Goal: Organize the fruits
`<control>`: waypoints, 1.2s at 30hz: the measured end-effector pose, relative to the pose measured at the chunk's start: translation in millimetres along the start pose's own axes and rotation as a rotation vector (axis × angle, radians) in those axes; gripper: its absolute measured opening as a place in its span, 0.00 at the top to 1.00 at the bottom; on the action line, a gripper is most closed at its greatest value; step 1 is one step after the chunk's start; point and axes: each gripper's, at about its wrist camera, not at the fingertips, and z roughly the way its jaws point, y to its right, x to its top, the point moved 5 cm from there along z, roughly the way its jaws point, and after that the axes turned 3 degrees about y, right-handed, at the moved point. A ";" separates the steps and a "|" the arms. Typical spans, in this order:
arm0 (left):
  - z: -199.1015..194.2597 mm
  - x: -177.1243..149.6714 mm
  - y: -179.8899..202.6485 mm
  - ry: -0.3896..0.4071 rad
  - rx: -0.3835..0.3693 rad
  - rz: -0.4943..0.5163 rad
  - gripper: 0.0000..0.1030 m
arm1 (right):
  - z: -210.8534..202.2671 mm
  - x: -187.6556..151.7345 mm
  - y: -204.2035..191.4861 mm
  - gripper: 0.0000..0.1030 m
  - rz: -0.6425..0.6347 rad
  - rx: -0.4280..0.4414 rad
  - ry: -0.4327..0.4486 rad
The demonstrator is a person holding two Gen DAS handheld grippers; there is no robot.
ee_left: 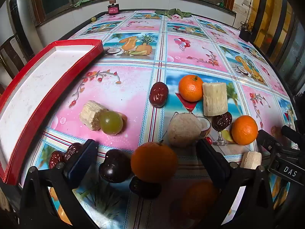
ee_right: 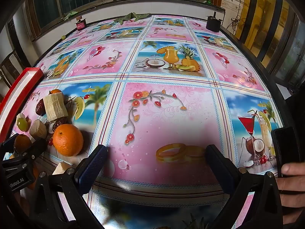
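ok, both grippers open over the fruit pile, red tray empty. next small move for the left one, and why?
Probably lower the left gripper onto the nearest orange and close. Its jaws stand wide open with that orange between them but ungripped, and the red tray beside the pile holds nothing yet. The right gripper hangs open over bare tablecloth, farther from the fruit.

left hand-held gripper [ee_left: 146,152]: wide apart | orange [ee_left: 154,161] between | red tray [ee_left: 24,87] left

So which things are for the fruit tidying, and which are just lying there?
For the job: oranges, red dates, green grape, sugarcane pieces, red tray.
Just lying about: pink jar, leaves, black pot.
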 end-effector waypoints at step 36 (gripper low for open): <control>-20.3 -9.5 -7.5 -0.086 -0.164 0.035 0.00 | 0.5 -0.8 -0.1 0.00 -0.008 0.008 0.000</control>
